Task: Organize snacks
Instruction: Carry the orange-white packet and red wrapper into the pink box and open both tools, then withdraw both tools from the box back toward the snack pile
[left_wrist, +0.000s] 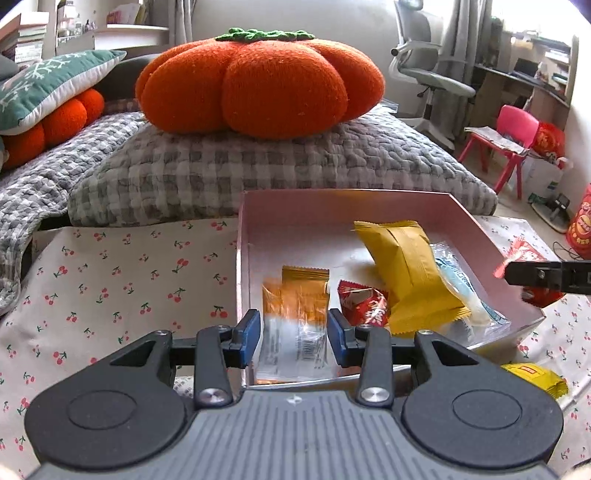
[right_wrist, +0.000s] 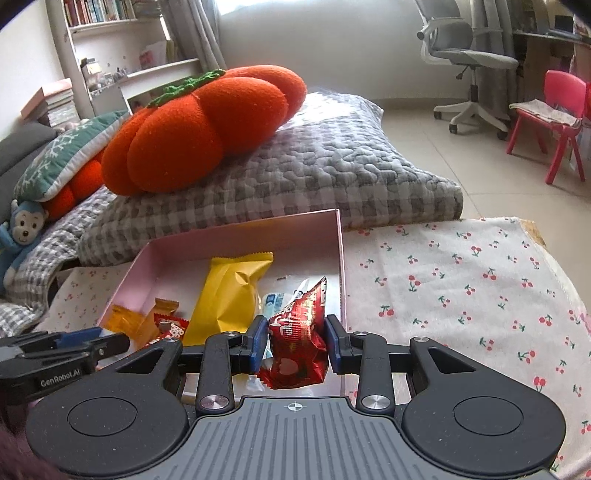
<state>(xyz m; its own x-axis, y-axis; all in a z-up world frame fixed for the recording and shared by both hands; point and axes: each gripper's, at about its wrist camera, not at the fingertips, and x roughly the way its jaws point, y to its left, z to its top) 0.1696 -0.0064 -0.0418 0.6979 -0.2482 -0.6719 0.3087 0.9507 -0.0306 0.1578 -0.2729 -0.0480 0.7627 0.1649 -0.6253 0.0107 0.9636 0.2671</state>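
Both tongs work over the pink box (left_wrist: 476, 229) on the cherry-print cloth (left_wrist: 129, 280). From the left wrist view, the left gripper (left_wrist: 291, 338) pinches an orange-and-clear snack packet (left_wrist: 295, 325) between its blue pads, at six o'clock in the box. A small red candy wrapper (left_wrist: 364, 304) lies just beside it at about three o'clock, touching a big yellow packet (left_wrist: 406, 273) that leans over a blue-and-white packet (left_wrist: 465, 291). Another yellow packet (left_wrist: 535, 376) sits outside the box on the cloth, at four o'clock.

From the right wrist view, the right gripper (right_wrist: 295, 341) is closed on a red foil packet (right_wrist: 299, 332), held upright over the near right corner of the box (right_wrist: 236, 236). At nine o'clock the left gripper (right_wrist: 107, 341) reaches in over the orange packet (right_wrist: 127, 321). The big yellow packet (right_wrist: 232, 295) stands at eleven o'clock. A pumpkin cushion (right_wrist: 199, 133) rests on the grey quilt (right_wrist: 332, 177) beyond.
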